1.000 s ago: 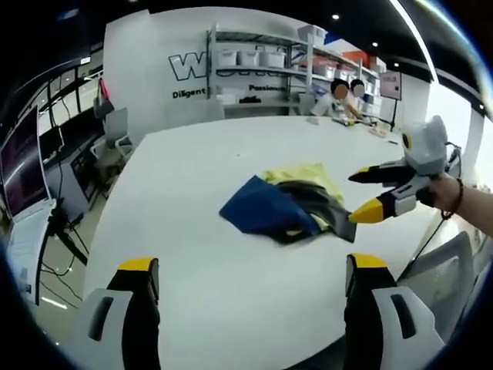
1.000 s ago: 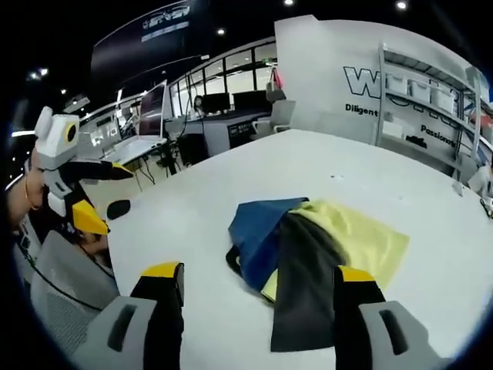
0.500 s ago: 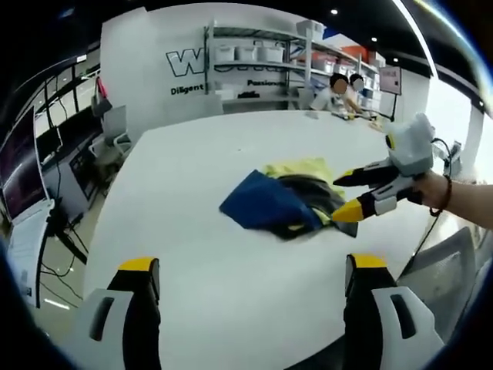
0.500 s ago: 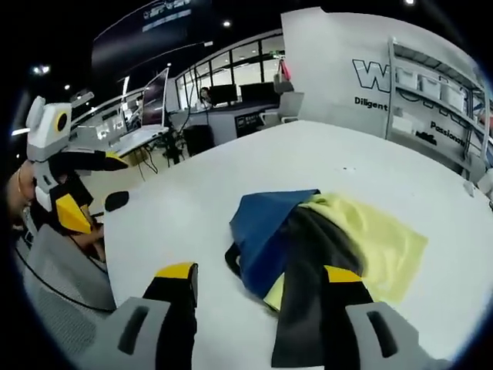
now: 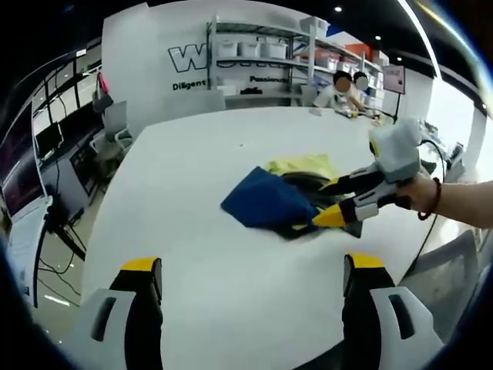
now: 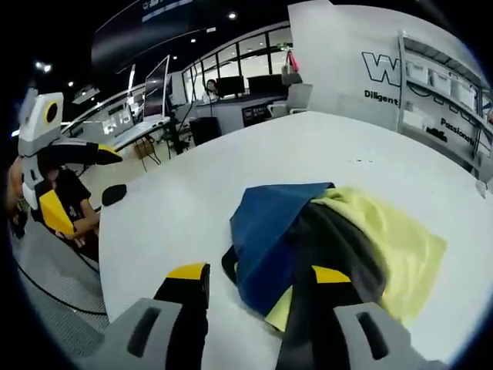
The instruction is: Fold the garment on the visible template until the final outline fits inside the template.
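Observation:
A crumpled garment (image 5: 273,199) with blue, yellow and dark parts lies in a heap on the white table (image 5: 185,154). My left gripper (image 5: 250,266) stands open, well short of the heap and above bare tabletop. From the right, my right gripper (image 5: 321,203) reaches into the heap's near right edge, its jaws apart. In the right gripper view the garment (image 6: 269,227) sits directly ahead, and my right gripper (image 6: 260,276) is open, with one jaw over the dark cloth and the other by the blue fold. The left gripper (image 6: 91,189) hangs open at the far left.
Bare white tabletop surrounds the heap. A grey chair (image 5: 447,270) stands at the table's edge on the right. Shelves with bins (image 5: 258,54) and a lettered wall are behind. People sit at the far end (image 5: 347,89). Desks with monitors (image 6: 166,96) line the side.
My right gripper has moved in over the garment's edge, and its jaws have narrowed a little. The left gripper has stayed back; the heap keeps its shape.

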Motion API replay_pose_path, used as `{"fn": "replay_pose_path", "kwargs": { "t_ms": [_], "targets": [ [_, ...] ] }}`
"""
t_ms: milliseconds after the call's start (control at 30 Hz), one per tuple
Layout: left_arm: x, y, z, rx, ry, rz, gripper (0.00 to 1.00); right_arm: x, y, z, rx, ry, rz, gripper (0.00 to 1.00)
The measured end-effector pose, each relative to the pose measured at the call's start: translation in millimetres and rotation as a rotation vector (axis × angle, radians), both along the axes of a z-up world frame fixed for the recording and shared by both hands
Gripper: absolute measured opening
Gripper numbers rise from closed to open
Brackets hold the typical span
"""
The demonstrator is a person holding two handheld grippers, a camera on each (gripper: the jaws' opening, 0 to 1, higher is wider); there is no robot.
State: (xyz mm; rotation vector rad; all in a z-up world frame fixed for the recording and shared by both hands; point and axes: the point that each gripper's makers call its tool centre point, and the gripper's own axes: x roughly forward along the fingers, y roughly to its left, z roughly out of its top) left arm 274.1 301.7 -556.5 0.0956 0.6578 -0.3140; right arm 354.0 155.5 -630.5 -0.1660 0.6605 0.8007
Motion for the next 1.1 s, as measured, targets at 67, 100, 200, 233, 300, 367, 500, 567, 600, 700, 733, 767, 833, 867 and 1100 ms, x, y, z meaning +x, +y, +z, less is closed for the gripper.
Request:
{"fn": "replay_pose_path", "kwargs": {
  "t_ms": [67,100,200,233,300,367,500,567,600,700,733,767,833,867,1100],
  "targets": [
    [0.3,-1.3,-0.6,-0.004,0.002,-0.002,0.94,0.9,2.2,-0.8,0.001,-0.002,0.002,0.43],
    [0.6,-2.1,-1.4,-0.003,0.004,-0.007,0.94,0.6,3.6,-1.4,-0.002,-0.001,0.008,0.43],
    [1.9,-1.8,-2.8,0.002,0.007,-0.008,0.93,1.6,8.2,-2.7,-0.004,-0.005,0.018,0.39],
    [2.2,-1.6,-3.2,0.001,0.008,-0.007,0.93,2.4,9.7,-3.5,-0.008,-0.009,0.022,0.37],
    [2.2,-1.2,-5.8,0.002,0.022,-0.005,0.93,3.7,12.4,-4.6,-0.013,-0.018,0.033,0.32],
    [2.3,-0.7,-6.3,0.006,0.021,-0.004,0.93,4.5,15.7,-5.0,-0.012,-0.023,0.045,0.25],
    [1.9,0.2,-9.6,-0.003,0.041,0.001,0.92,4.1,22.1,-7.9,-0.005,-0.005,0.063,0.20],
    [1.2,1.7,-11.7,0.005,0.049,0.002,0.92,4.9,22.8,-11.8,-0.011,0.004,0.064,0.19],
    [1.1,2.4,-12.0,0.006,0.049,0.003,0.92,5.0,22.8,-13.1,-0.009,0.010,0.064,0.17],
    [0.7,3.3,-12.0,0.000,0.049,0.005,0.92,4.7,23.1,-12.6,-0.001,0.013,0.065,0.09],
    [0.8,3.7,-11.9,-0.001,0.049,0.007,0.92,5.3,22.8,-12.4,-0.001,0.011,0.064,0.05],
    [0.7,4.0,-11.9,-0.002,0.050,0.007,0.92,7.3,21.7,-11.5,-0.010,-0.004,0.065,0.02],
    [0.9,3.1,-11.2,-0.012,0.048,0.002,0.92,9.0,21.7,-8.6,-0.027,-0.027,0.083,0.00],
    [1.2,2.5,-10.8,-0.017,0.047,0.001,0.92,9.1,21.8,-7.7,-0.028,-0.030,0.088,0.00],
    [3.0,-0.1,-8.5,-0.031,0.037,0.002,0.91,18.4,16.3,12.8,-0.003,-0.081,0.073,0.00]
  ]
}}
